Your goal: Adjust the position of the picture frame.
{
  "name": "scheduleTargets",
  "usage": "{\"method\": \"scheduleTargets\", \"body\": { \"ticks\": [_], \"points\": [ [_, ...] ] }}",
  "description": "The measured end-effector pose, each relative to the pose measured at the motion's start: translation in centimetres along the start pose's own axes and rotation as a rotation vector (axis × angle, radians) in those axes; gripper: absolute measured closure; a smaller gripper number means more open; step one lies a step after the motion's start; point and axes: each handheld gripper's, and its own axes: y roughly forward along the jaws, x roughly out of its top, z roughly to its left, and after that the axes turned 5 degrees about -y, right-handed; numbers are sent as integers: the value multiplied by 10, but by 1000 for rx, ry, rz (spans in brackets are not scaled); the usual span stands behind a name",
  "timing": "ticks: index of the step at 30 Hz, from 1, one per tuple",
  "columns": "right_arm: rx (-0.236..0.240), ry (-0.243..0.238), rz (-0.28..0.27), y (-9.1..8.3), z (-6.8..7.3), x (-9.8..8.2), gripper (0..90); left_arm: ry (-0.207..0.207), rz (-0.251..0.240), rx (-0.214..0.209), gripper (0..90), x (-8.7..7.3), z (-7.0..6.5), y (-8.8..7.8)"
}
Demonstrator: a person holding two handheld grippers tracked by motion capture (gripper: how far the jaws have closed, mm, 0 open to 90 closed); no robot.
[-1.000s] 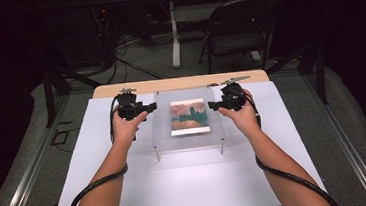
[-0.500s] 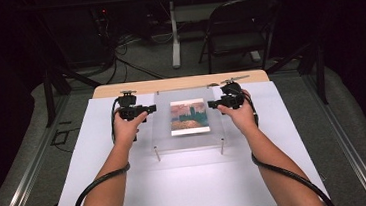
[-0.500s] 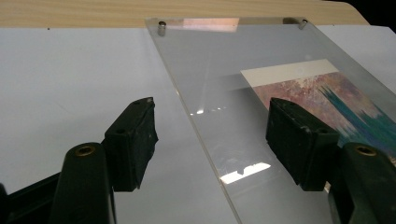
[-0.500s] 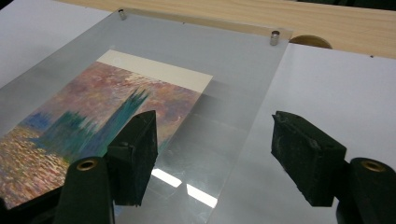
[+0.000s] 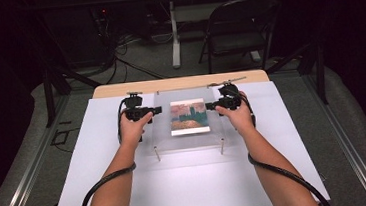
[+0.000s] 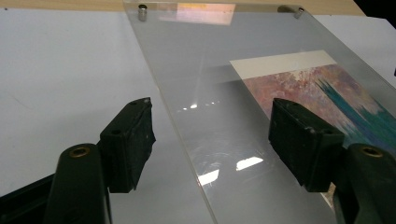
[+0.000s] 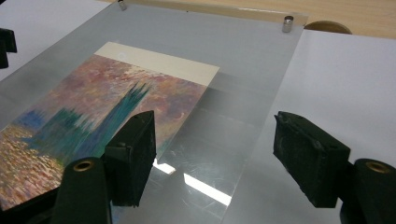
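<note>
- Your clear acrylic frame [image 5: 187, 120] with the painted print [image 5: 189, 116] sat mid-table toward the far edge of the white table [image 5: 93, 191], raised on small metal standoffs [image 6: 142, 11].
- Left gripper [image 5: 150, 112] had just been opening; its jaws gaped wide across the sheet's left edge, gripping nothing.
- Right gripper [image 5: 214, 105] was wide open too, straddling the right edge.
- I'd guess that panel's stiff, slick and scratch-prone, so pinch the bare side margins.
- Plenty of free table on both sides and the near edge.
</note>
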Motion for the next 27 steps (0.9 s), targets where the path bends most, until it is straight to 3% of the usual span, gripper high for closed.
{"method": "scheduleTargets", "body": {
  "ticks": [14, 27],
  "points": [
    [70, 62, 47, 6, -1, -2, 289, -34, 46, -39, 299, -5, -2, 10],
    [97, 116, 90, 11, -6, -7, 276, -62, 73, -55, 287, -10, 1, 16]
  ]
}}
